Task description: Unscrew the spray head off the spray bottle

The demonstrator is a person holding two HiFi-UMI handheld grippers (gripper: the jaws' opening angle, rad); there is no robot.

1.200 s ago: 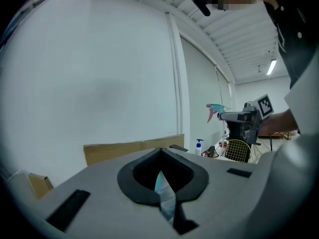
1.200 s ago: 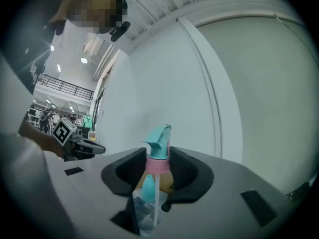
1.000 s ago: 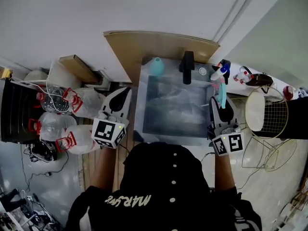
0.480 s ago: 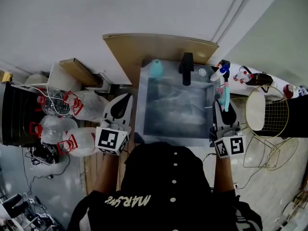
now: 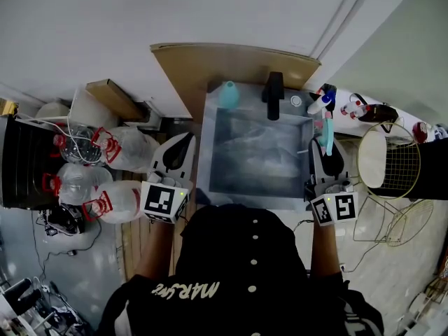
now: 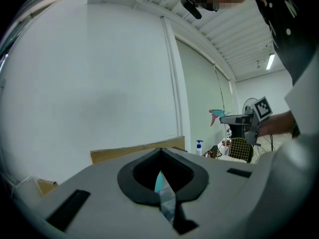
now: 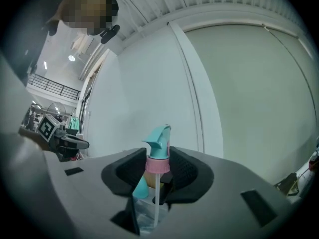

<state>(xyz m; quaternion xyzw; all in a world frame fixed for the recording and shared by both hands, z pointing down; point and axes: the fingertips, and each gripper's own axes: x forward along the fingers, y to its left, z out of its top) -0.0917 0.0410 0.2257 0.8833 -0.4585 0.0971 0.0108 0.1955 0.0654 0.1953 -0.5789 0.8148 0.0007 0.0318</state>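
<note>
My right gripper (image 5: 326, 150) is shut on the teal spray head (image 5: 327, 134) at the sink's right rim. In the right gripper view the spray head (image 7: 158, 146) stands upright between the pads (image 7: 185, 169), with its pink collar and clear dip tube hanging free of any bottle. The teal bottle (image 5: 228, 95) stands apart on the back rim of the steel sink (image 5: 207, 161), and shows through the jaw gaps as the bottle (image 6: 158, 181) and the bottle (image 7: 140, 188). My left gripper (image 5: 179, 150) hangs left of the sink, shut and empty; the left gripper (image 6: 161, 154) shows its jaws closed together.
A black faucet (image 5: 274, 94) rises behind the basin. Small spray bottles (image 5: 320, 104) and a gold wire basket (image 5: 389, 164) sit to the right. White bags with red handles (image 5: 105, 182), a cardboard box (image 5: 116, 98) and a wooden board (image 5: 231, 65) lie left and behind.
</note>
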